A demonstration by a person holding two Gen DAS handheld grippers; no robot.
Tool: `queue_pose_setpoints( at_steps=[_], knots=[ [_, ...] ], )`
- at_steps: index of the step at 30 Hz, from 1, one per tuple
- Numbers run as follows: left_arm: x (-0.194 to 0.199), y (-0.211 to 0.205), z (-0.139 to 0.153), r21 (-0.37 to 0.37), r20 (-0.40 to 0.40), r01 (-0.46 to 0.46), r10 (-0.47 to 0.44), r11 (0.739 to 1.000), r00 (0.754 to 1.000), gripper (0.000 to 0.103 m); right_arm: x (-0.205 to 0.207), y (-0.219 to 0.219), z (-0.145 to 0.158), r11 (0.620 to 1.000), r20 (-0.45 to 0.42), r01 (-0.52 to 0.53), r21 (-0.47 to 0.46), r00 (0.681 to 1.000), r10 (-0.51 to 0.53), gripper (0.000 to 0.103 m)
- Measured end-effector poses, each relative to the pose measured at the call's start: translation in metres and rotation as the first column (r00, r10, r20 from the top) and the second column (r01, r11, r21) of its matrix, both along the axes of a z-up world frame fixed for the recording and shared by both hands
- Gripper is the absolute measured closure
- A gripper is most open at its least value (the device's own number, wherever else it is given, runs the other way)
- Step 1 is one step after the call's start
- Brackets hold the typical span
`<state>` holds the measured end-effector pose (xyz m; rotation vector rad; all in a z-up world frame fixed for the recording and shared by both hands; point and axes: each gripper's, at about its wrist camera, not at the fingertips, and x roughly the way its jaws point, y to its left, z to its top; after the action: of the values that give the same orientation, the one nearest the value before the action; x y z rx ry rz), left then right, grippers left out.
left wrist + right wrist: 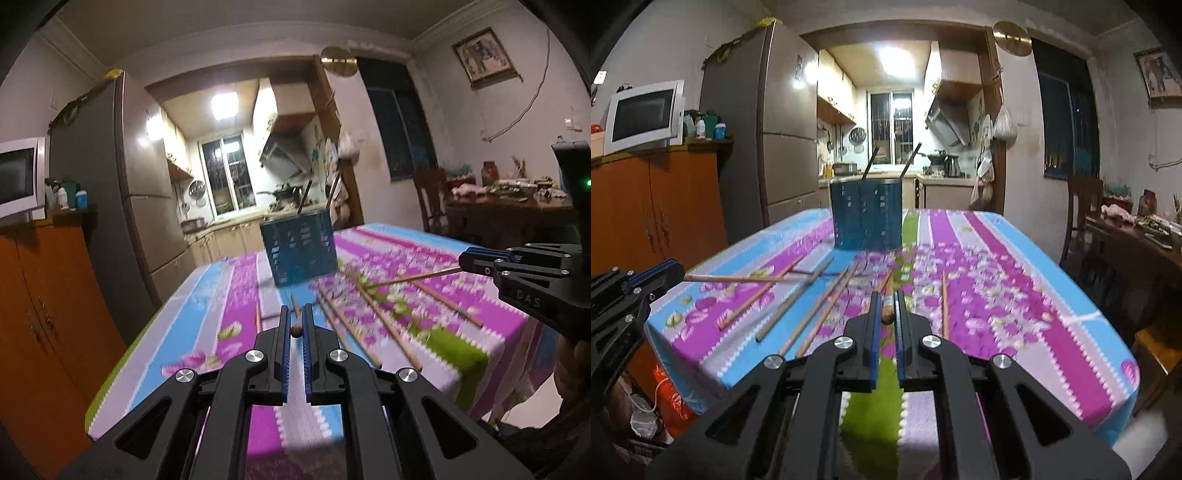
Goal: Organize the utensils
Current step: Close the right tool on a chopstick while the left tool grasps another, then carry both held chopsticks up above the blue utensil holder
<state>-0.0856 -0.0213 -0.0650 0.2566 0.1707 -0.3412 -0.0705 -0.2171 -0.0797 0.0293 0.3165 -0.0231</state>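
Observation:
A dark blue perforated utensil holder (299,251) (866,214) stands at the far middle of the table with two chopsticks (908,162) leaning in it. Several wooden chopsticks (809,291) (384,325) lie loose on the flowered tablecloth. My left gripper (296,317) is shut on one chopstick (295,330), seen end-on between its blue pads; from the right wrist view it (677,273) holds that chopstick (738,278) level above the table's left front. My right gripper (887,306) is shut on another chopstick (887,312); in the left wrist view it (463,260) holds that chopstick (421,277).
The table (1052,295) is covered in a pink, blue and green striped cloth. An orange cabinet (646,210) with a microwave (642,114) stands left, a fridge (783,129) beside it. A dark dining table and chair (1108,229) stand right. The kitchen lies behind.

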Motion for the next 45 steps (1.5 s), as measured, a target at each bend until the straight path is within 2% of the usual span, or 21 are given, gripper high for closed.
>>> queue_pose_setpoints(
  at_steps=[8, 15, 39, 45],
  knots=[
    [0.001, 0.010, 0.041, -0.092, 0.032, 0.055, -0.052, 0.994, 0.998, 0.096, -0.003, -0.004, 0.033, 0.999, 0.061, -0.030, -0.014, 0.998, 0.030, 0.098],
    [0.003, 0.014, 0.067, -0.136, 0.051, 0.117, -0.111, 0.984, 0.992, 0.096, -0.004, -0.010, 0.053, 0.999, 0.091, -0.048, 0.010, 0.995, 0.047, 0.098],
    [0.041, 0.016, 0.098, -0.198, 0.006, 0.208, -0.211, 0.958, 0.977, 0.096, 0.015, -0.024, 0.098, 0.990, 0.113, -0.124, 0.060, 0.987, 0.117, 0.098],
    [0.047, 0.017, 0.105, -0.203, 0.019, 0.216, -0.216, 0.955, 0.976, 0.096, 0.020, -0.027, 0.108, 0.989, 0.117, -0.130, 0.064, 0.986, 0.122, 0.098]
  ],
)
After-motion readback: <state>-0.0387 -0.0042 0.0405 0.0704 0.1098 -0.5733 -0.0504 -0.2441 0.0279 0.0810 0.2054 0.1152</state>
